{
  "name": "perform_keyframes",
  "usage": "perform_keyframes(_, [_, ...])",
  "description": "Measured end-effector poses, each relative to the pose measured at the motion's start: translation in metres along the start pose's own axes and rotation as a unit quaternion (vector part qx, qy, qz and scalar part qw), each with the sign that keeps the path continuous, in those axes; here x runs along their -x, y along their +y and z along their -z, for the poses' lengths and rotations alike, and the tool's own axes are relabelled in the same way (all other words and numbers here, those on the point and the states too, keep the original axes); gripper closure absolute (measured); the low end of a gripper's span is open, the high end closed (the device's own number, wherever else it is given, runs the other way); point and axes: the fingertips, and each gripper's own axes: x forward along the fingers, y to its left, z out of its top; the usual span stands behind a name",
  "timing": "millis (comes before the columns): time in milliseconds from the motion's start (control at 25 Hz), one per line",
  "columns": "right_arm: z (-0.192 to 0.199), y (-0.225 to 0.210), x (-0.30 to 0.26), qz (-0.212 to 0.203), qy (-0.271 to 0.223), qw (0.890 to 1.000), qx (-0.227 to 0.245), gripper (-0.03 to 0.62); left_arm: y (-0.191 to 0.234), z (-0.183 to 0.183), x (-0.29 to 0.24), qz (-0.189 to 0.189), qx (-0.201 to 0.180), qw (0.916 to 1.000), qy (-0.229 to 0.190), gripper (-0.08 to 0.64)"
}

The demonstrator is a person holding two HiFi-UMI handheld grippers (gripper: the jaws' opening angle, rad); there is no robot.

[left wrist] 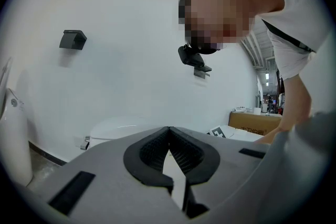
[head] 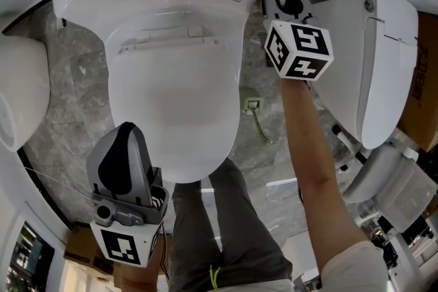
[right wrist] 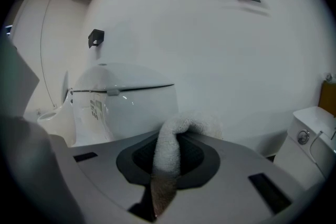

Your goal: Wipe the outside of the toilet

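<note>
Left gripper [left wrist: 169,132], closest in head view, points up, its fingers pressed together on nothing. Glossy white toilet [head: 171,72], lid down, stands on the floor between grippers; only right gripper view shows its side. Right gripper [right wrist: 169,152] pinches a cloth [right wrist: 181,126].

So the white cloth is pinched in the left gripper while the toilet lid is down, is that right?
Not quite. The white cloth is pinched in the right gripper, as the right gripper view shows. The left gripper is shut on nothing in its own view. The toilet lid is indeed down.
</note>
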Motion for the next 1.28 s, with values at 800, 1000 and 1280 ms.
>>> perform_keyframes(800, [0.053,-0.004,-0.018,0.008,0.040,0.999,0.011,0.522,0.006,0.018,0.004,-0.002,-0.001,1.0000,0.000,0.543])
perform_keyframes(1000, [0.071,-0.003,-0.022,0.010,0.056,0.998,0.014,0.522,0.008,0.023,0.009,-0.003,-0.001,1.0000,0.000,0.543])
perform_keyframes(1280, [0.092,-0.003,-0.024,0.014,0.084,0.996,0.017,0.522,0.012,0.021,0.017,-0.006,-0.006,1.0000,-0.002,0.543])
